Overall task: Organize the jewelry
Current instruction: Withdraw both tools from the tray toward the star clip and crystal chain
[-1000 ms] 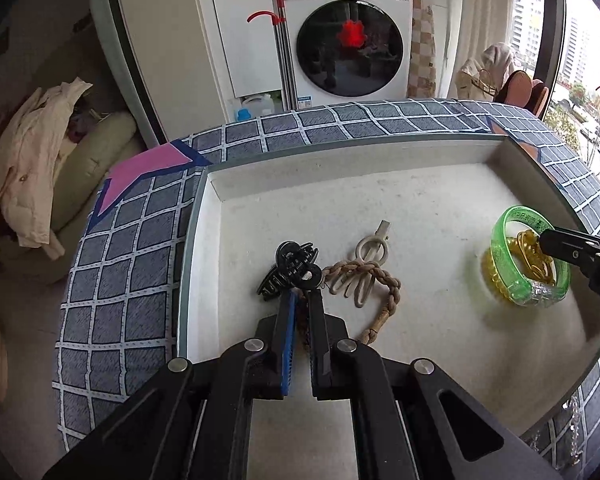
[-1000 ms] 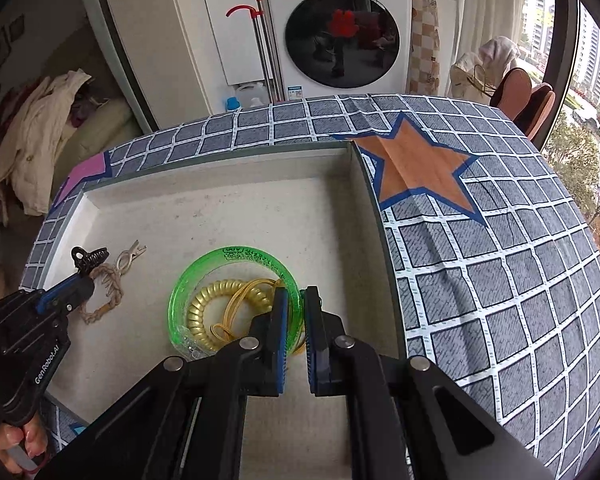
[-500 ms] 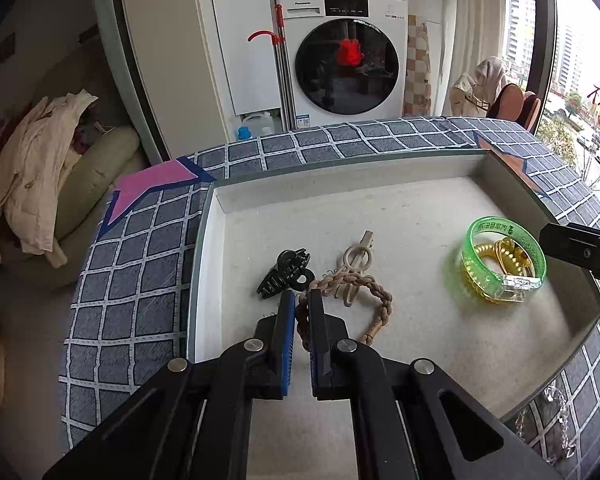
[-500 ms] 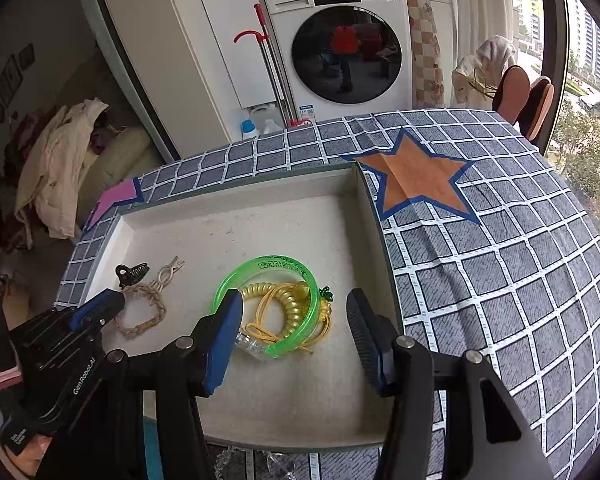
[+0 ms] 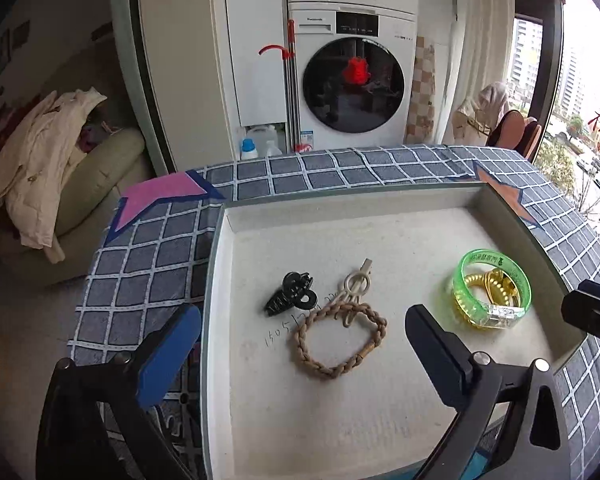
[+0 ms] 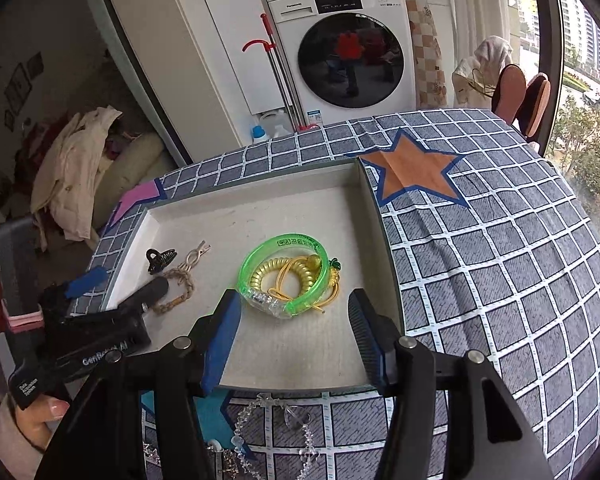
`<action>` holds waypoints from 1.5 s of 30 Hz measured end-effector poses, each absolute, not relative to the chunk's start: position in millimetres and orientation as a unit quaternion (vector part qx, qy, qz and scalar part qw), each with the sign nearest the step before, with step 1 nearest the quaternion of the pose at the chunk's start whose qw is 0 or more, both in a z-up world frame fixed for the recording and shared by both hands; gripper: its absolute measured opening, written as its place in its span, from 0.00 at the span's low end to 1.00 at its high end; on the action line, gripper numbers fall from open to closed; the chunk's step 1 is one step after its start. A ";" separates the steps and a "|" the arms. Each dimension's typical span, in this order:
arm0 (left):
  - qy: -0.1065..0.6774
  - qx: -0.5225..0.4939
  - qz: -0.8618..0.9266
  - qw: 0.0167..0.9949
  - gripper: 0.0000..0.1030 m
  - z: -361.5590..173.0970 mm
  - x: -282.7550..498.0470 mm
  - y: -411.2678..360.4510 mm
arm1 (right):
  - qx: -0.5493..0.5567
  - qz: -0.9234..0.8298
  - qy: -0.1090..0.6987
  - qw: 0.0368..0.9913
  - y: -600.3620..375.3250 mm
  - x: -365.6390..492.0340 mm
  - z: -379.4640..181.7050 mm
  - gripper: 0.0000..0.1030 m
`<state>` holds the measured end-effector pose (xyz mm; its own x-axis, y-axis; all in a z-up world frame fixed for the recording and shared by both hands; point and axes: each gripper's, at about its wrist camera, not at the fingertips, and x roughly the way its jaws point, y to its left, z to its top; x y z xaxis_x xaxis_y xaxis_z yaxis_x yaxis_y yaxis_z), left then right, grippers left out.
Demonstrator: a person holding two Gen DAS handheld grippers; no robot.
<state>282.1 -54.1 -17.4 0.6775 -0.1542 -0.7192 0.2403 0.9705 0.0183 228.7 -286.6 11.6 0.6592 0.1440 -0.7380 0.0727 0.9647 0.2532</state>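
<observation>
On the worktop, covered by a grey checked cloth (image 6: 500, 264) with star patches, sits a shallow white tray (image 5: 380, 216) holding the jewelry. Left section of the tray: a black claw clip (image 5: 290, 294) lies just beside a beige hair clip (image 5: 356, 280), and a braided rope bracelet (image 5: 338, 340) forms a loop directly in front of them, its upper edge touching the beige clip. Right section: a translucent green bangle (image 6: 286, 274) lies with a yellow coiled cord (image 6: 288, 274) inside its ring, well apart from the left group. The left gripper (image 5: 300, 344) hangs above the near left part of the tray, jaws spread wide and holding nothing; the rope bracelet appears between its fingers in the left wrist view. The right gripper (image 6: 296, 332) hangs over the near edge of the tray, jaws likewise wide and empty, the green bangle just beyond them. Clear bead strands (image 6: 268, 428) lie on the cloth in front of the tray, outside it. A washing machine (image 6: 348, 52) stands behind the worktop.
</observation>
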 end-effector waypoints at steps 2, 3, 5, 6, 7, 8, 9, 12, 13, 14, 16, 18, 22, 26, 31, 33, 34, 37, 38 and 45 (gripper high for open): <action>0.389 0.056 -0.111 0.913 1.00 -12.5 281.6 -53.1 | 0.130 0.020 0.412 0.902 -286.6 226.0 11.0 0.59; 0.387 0.057 -0.107 0.914 1.00 -9.6 280.1 -51.7 | 0.130 0.020 0.412 0.902 -286.6 224.6 11.0 0.60; 0.381 0.057 -0.103 0.917 1.00 -6.1 276.7 -48.5 | 0.135 0.025 0.407 0.903 -287.1 220.0 12.0 0.75; 0.378 0.055 -0.101 0.919 1.00 -3.3 273.6 -45.2 | 0.138 0.029 0.402 0.905 -287.7 216.9 12.9 0.82; 0.377 0.053 -0.101 0.919 1.00 -2.2 270.5 -42.7 | 0.142 0.031 0.394 0.908 -288.3 212.6 14.5 0.88; 0.377 0.051 -0.102 0.919 1.00 -1.2 267.2 -39.5 | 0.145 0.034 0.386 0.910 -288.8 208.5 16.1 0.88; 0.376 0.049 -0.102 0.920 1.00 -1.2 263.9 -36.6 | 0.148 0.035 0.380 0.912 -289.6 204.7 17.7 0.89; 0.377 0.042 -0.099 0.920 1.00 -1.1 252.6 -26.0 | 0.157 0.038 0.364 0.917 -292.1 193.6 20.9 1.00; 0.379 0.039 -0.100 0.919 1.00 -2.1 248.6 -24.4 | 0.159 0.039 0.362 0.917 -292.2 190.8 21.5 1.00; 0.382 0.035 -0.101 0.918 1.00 -1.9 244.5 -20.8 | 0.162 0.043 0.366 0.915 -292.0 188.6 21.7 1.00; 0.387 0.031 -0.103 0.916 1.00 -3.8 237.1 -17.3 | 0.163 0.047 0.378 0.910 -291.4 184.7 21.8 1.00; 0.389 0.033 -0.104 0.915 1.00 -4.5 227.0 -13.9 | 0.156 0.046 0.388 0.907 -290.6 180.7 21.9 1.00; 0.390 0.039 -0.105 0.914 1.00 -7.2 205.0 -8.3 | 0.141 0.048 0.403 0.903 -288.1 171.0 19.8 1.00; 0.387 0.046 -0.104 0.915 1.00 -11.2 186.0 -0.7 | 0.137 0.049 0.416 0.898 -289.2 161.2 12.6 1.00; 0.390 0.069 -0.126 0.909 1.00 -22.3 163.9 0.6 | 0.125 0.044 0.437 0.890 -290.6 149.3 -0.3 1.00; 0.388 0.094 -0.135 0.907 1.00 -28.2 154.7 -2.7 | 0.123 0.041 0.446 0.886 -291.7 145.4 -6.2 1.00; 0.386 0.104 -0.139 0.906 1.00 -30.0 151.0 -3.7 | 0.123 0.040 0.451 0.883 -292.5 143.7 -9.8 1.00; 0.377 0.138 -0.157 0.902 1.00 -35.0 138.7 -9.4 | 0.120 0.030 0.466 0.876 -293.7 140.5 -19.2 1.00; 0.375 0.146 -0.165 0.900 1.00 -36.0 135.3 -11.3 | 0.119 0.028 0.469 0.875 -293.9 139.5 -21.9 1.00; 0.377 0.184 -0.191 0.887 1.00 -42.2 130.2 -21.0 | 0.105 0.017 0.485 0.868 -292.3 136.1 -32.5 1.00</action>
<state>130.2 -21.0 -42.2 0.6431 -0.2000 -0.7392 0.4778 0.8592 0.1831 136.1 -292.3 -32.5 0.5295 0.1320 -0.8380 0.0717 0.9773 0.1993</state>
